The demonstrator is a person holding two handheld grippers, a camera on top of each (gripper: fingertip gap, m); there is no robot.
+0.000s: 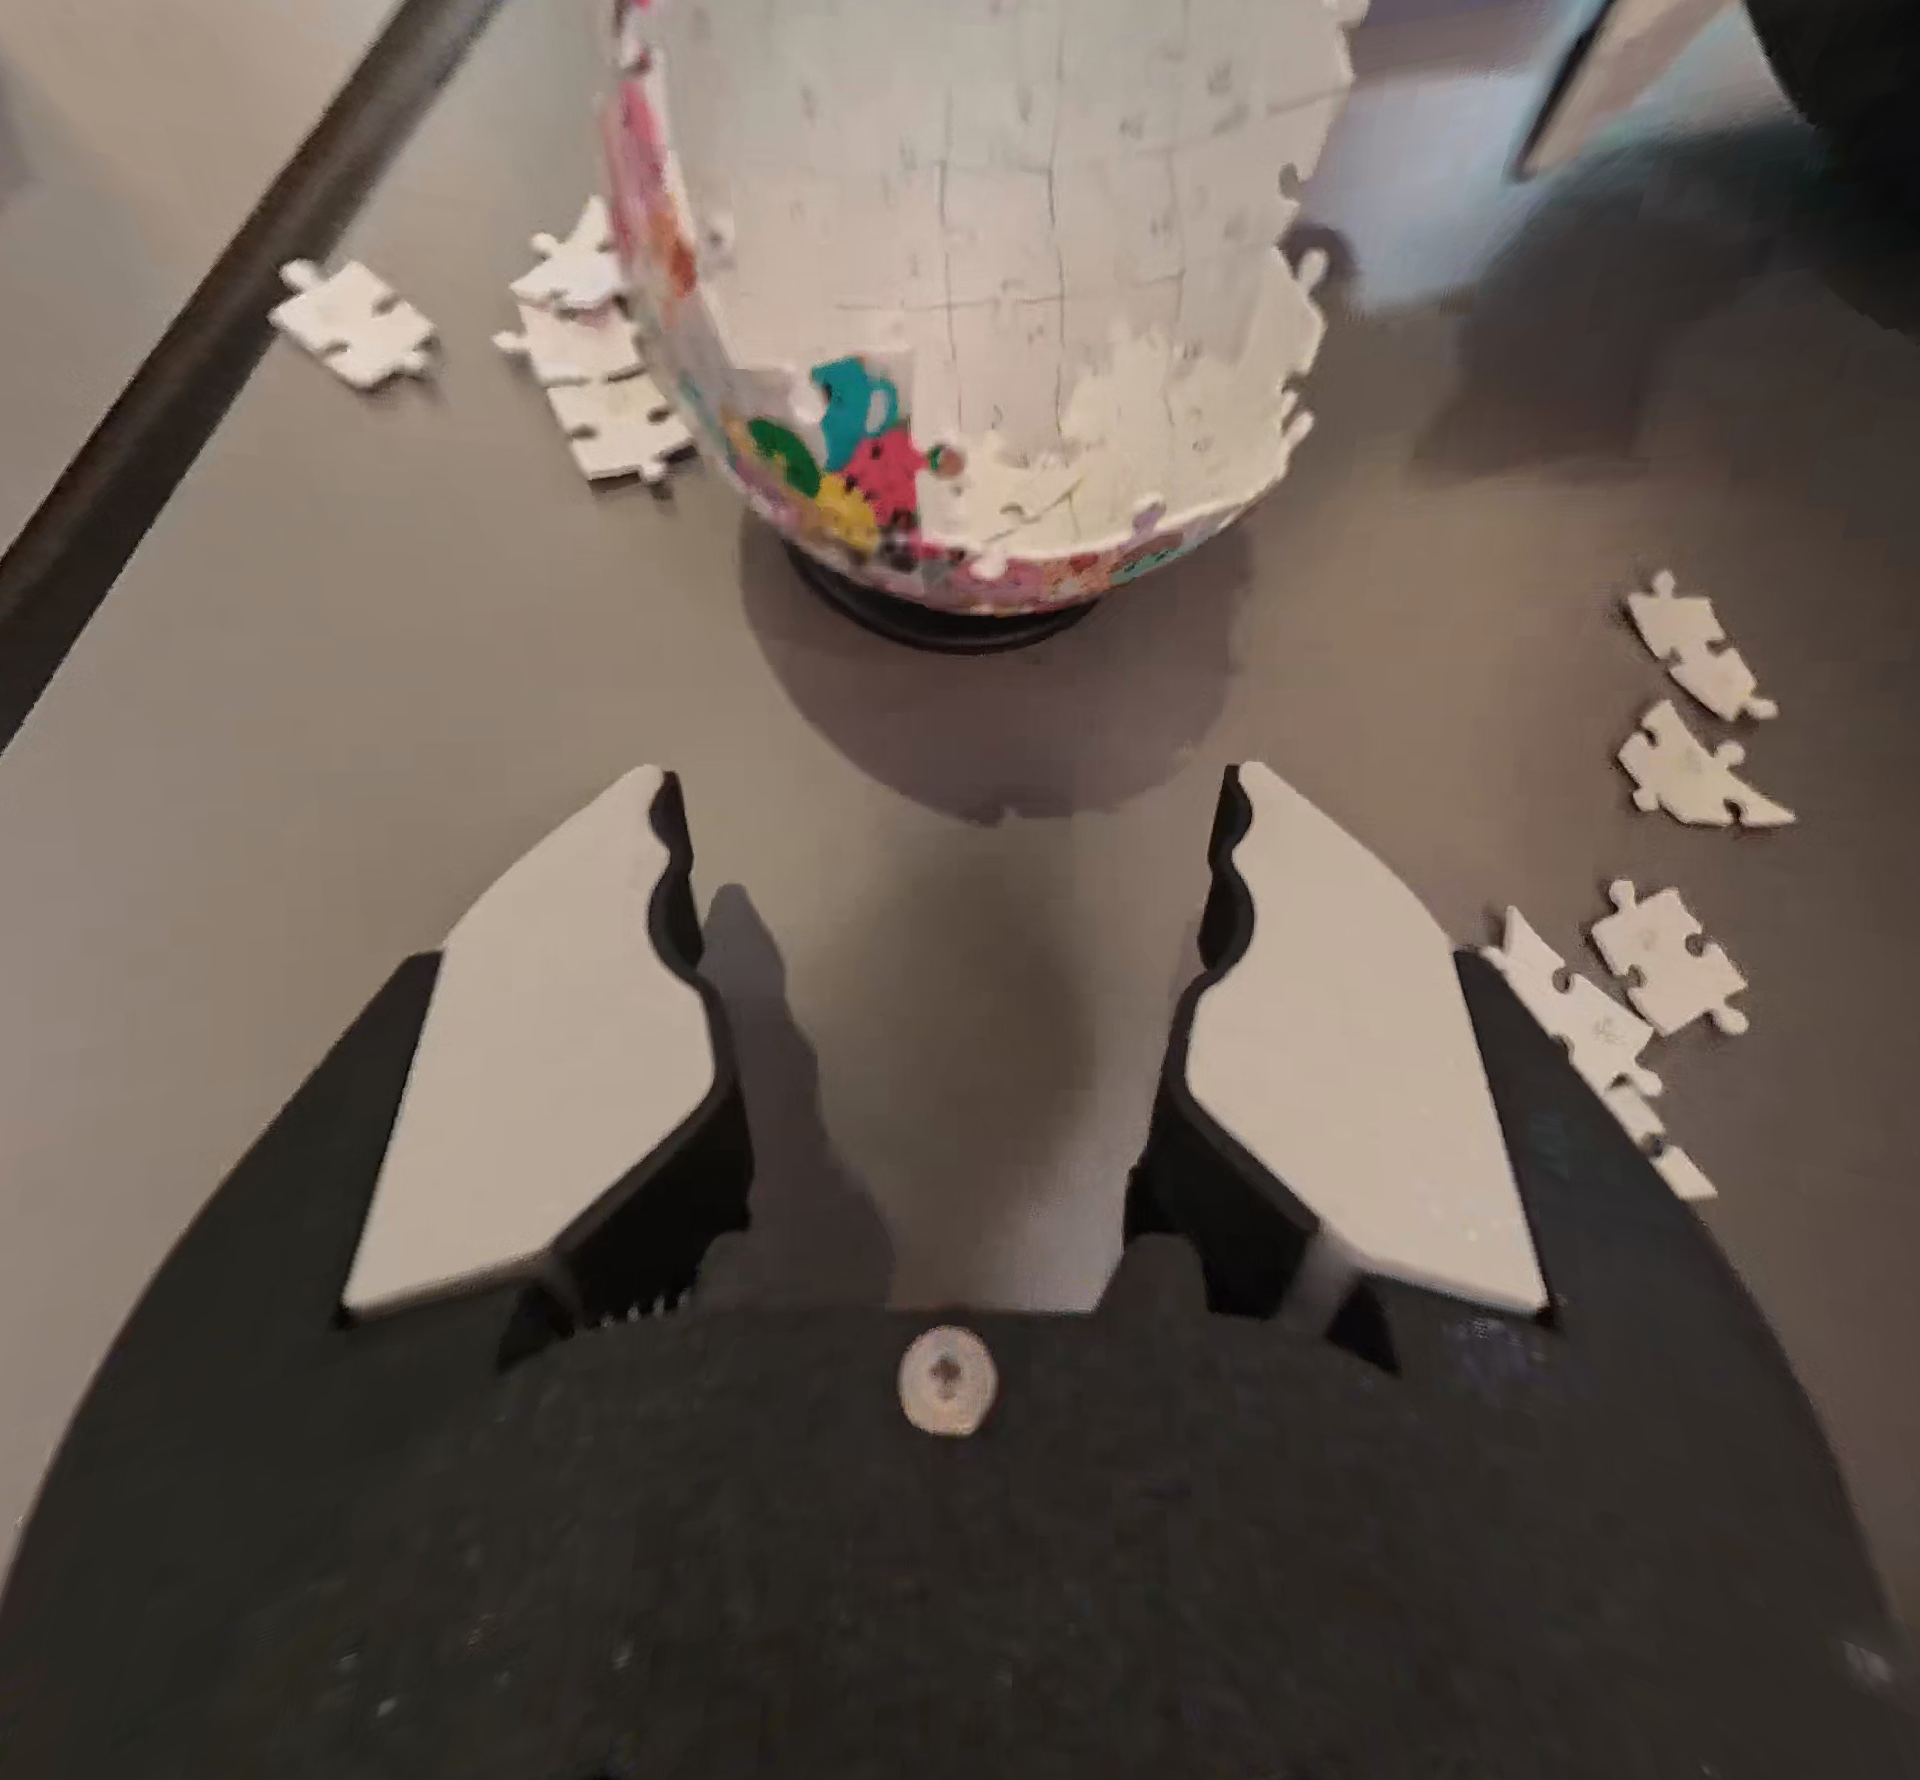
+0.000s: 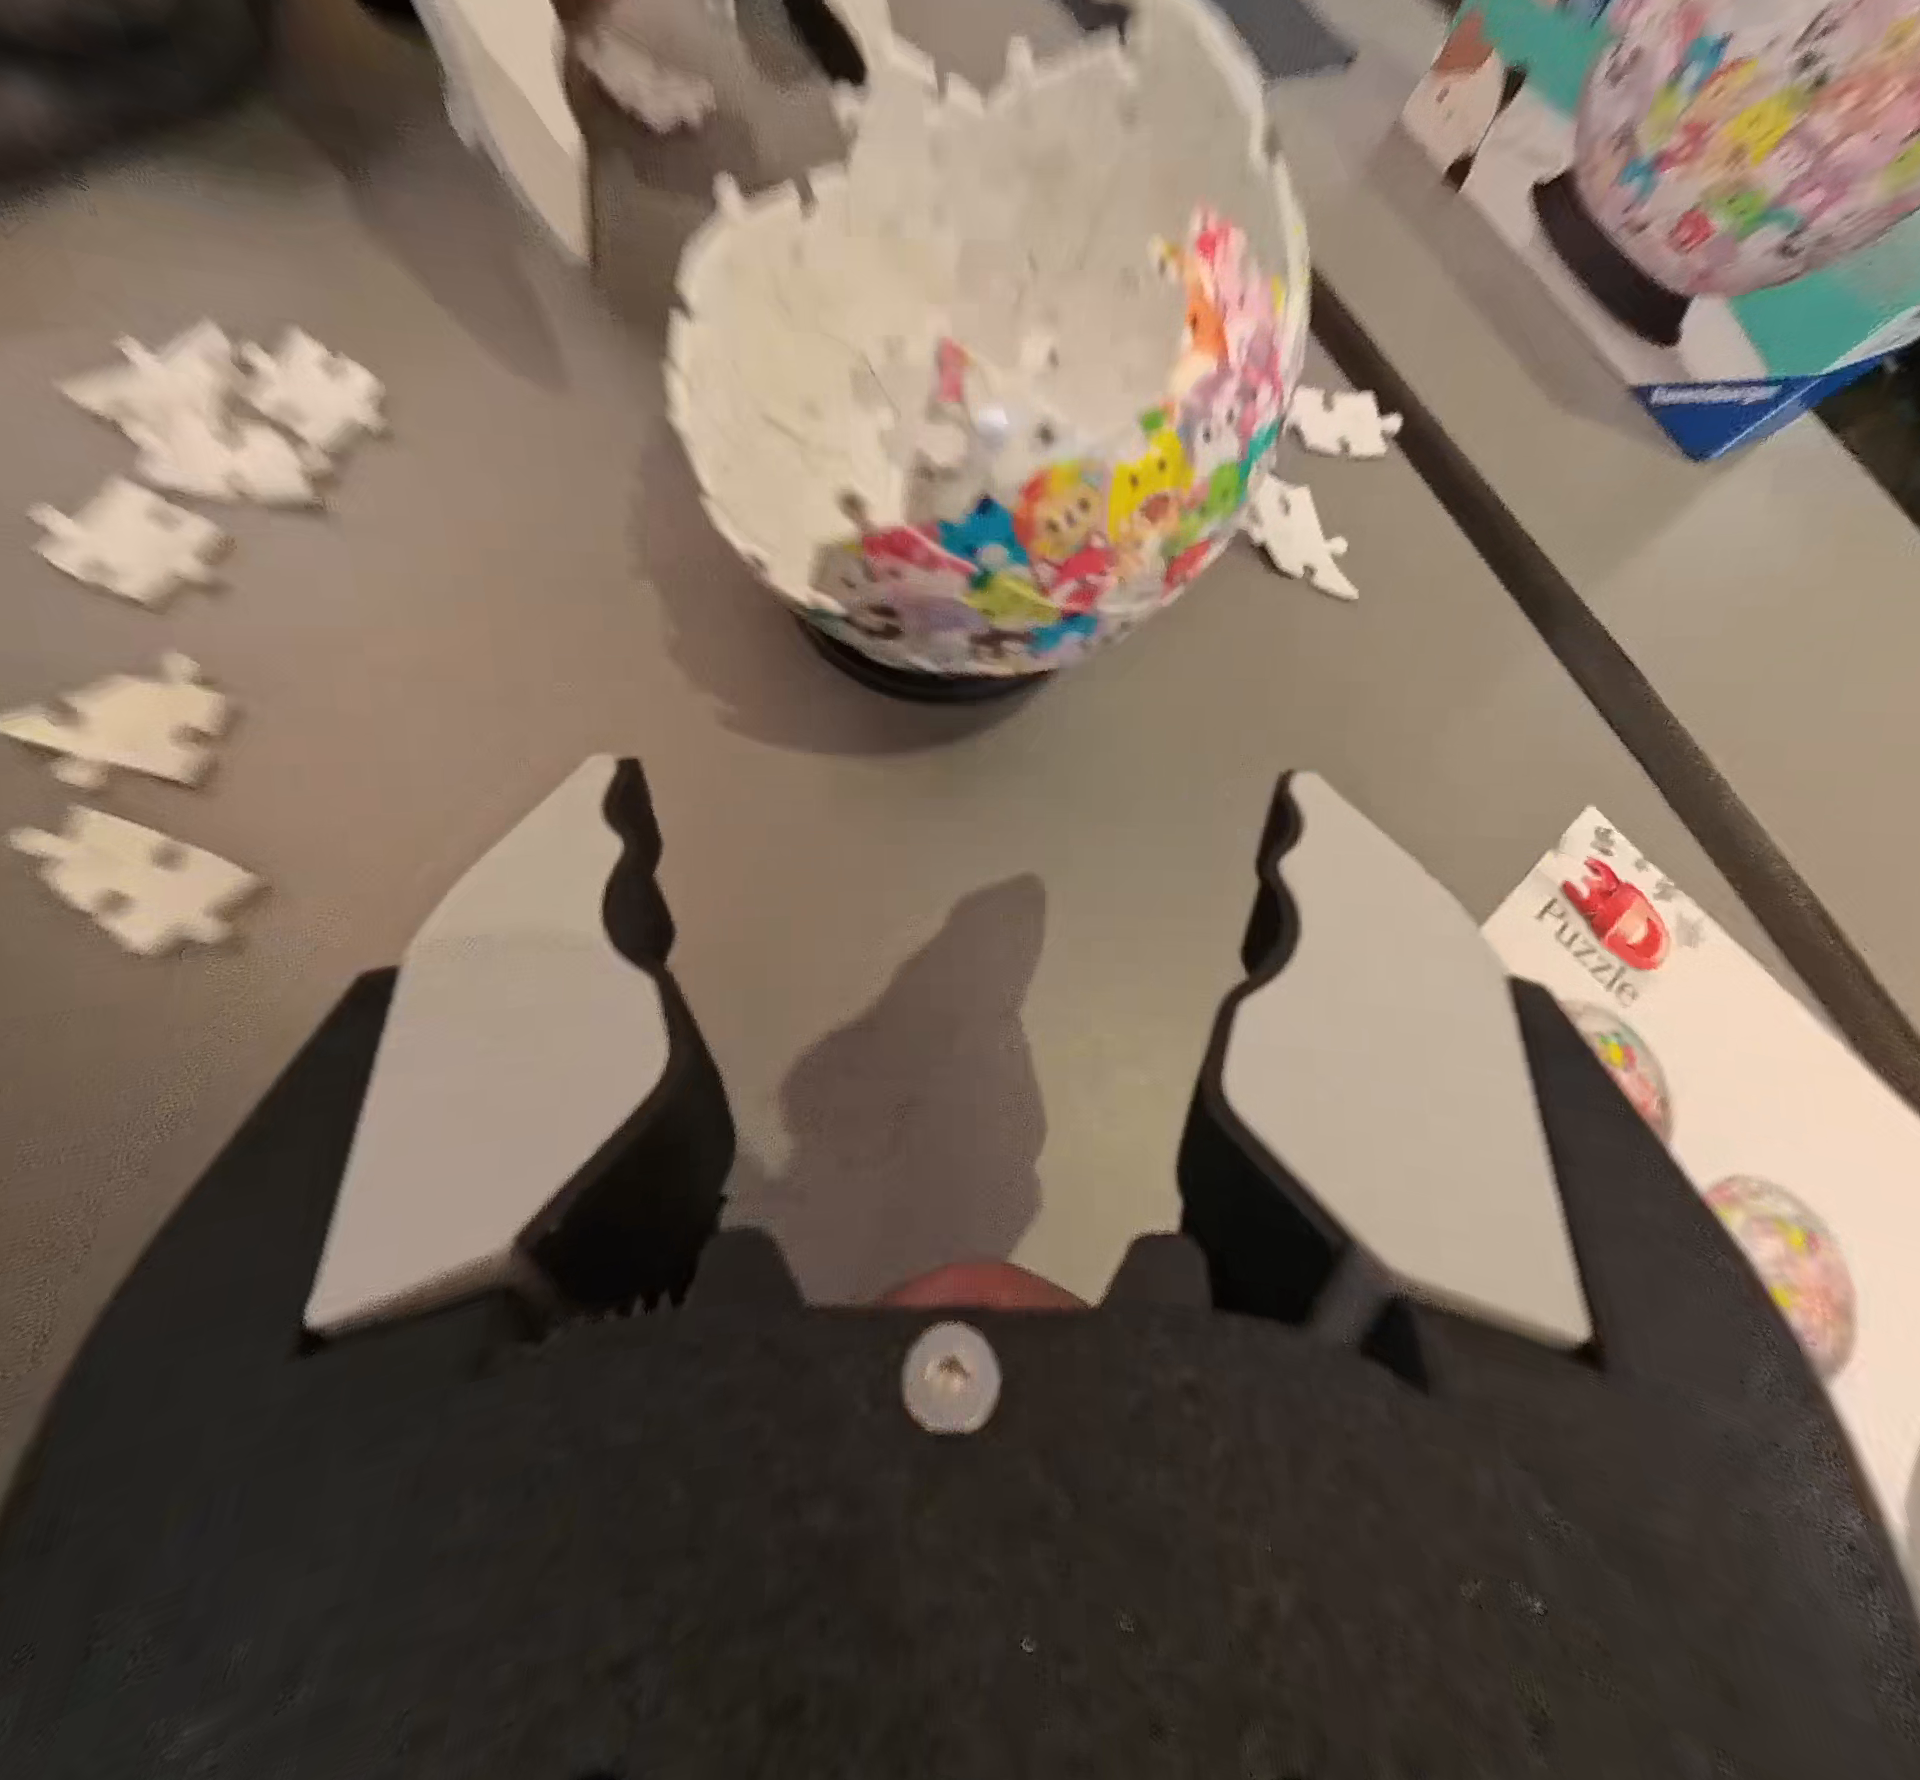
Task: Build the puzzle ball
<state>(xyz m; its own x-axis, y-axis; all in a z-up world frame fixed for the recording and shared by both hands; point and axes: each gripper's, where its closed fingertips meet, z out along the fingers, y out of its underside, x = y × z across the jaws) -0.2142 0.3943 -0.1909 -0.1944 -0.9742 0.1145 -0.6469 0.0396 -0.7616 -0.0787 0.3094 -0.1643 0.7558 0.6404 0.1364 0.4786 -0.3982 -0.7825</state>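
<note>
Hovering low over the table (image 1: 312, 587), left tongs (image 1: 951, 785) and right tongs (image 2: 951, 785) spread empty, facing puzzle ball (image 2: 987, 400)

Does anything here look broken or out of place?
Nothing looks broken. The puzzle ball is only half built, a jagged open shell on its black stand, with loose white pieces lying face-down around it on the table.

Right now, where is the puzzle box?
In the right wrist view, the puzzle box stands at the upper right, beyond the dark table seam, right of the half-built puzzle ball. The left wrist view does not show it.
</note>
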